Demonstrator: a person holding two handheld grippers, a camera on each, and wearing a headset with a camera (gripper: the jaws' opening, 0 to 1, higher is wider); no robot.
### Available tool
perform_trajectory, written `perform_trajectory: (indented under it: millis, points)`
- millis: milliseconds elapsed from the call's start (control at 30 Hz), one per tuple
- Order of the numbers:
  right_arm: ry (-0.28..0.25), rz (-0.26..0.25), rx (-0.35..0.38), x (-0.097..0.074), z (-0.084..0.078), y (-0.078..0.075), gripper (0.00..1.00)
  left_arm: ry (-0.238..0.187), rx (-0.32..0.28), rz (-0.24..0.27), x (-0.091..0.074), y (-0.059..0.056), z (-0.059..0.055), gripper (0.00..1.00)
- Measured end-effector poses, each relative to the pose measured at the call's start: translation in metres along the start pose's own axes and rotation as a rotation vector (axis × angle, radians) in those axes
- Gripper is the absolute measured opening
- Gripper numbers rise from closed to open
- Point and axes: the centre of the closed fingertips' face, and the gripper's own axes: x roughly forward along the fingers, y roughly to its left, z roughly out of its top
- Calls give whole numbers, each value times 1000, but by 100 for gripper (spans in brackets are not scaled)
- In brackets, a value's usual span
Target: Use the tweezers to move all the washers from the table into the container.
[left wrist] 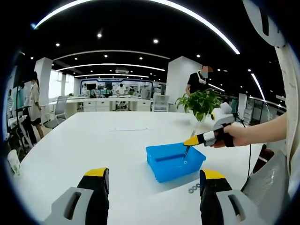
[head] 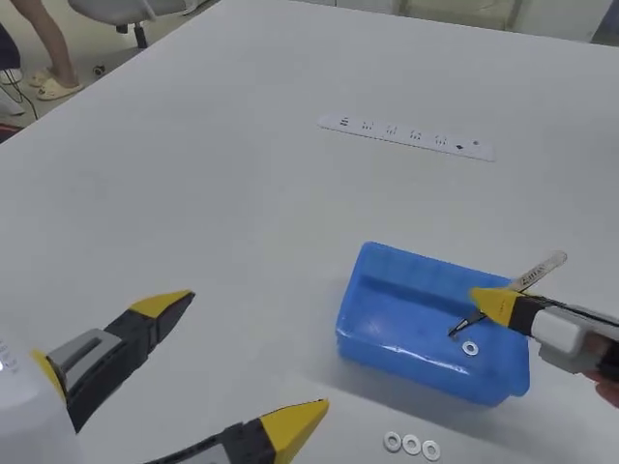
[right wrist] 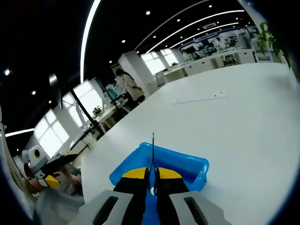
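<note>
Washers (head: pixel 411 445): three on the table (head: pixel 193 193), one in the container (head: pixel 426 365)

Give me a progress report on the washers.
Done: one washer lies in the container. In hand: the right gripper is shut on the tweezers, whose tips are down inside the container near that washer, carrying nothing I can see. To do: three washers lie in a row on the table in front of the container. The left gripper hangs open, idle.

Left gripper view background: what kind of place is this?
Probably an open-plan office or lab: rows of white desks, an office chair, a leafy plant and ceiling strip lights.
</note>
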Motion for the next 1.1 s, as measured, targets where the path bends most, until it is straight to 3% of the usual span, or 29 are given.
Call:
perform_trajectory:
  millis: [300,800,1100]
  points:
    - [54,-24,-99,11,-11,-6,3,3,0,-5,0,-2,0,80]
    - [93,-32,-214,19,-19,-7,3,4,1,-8,0,-2,0,80]
    - [90,-26,-310,19,-19,-1,4,3,4,-11,1,-2,-1,80]
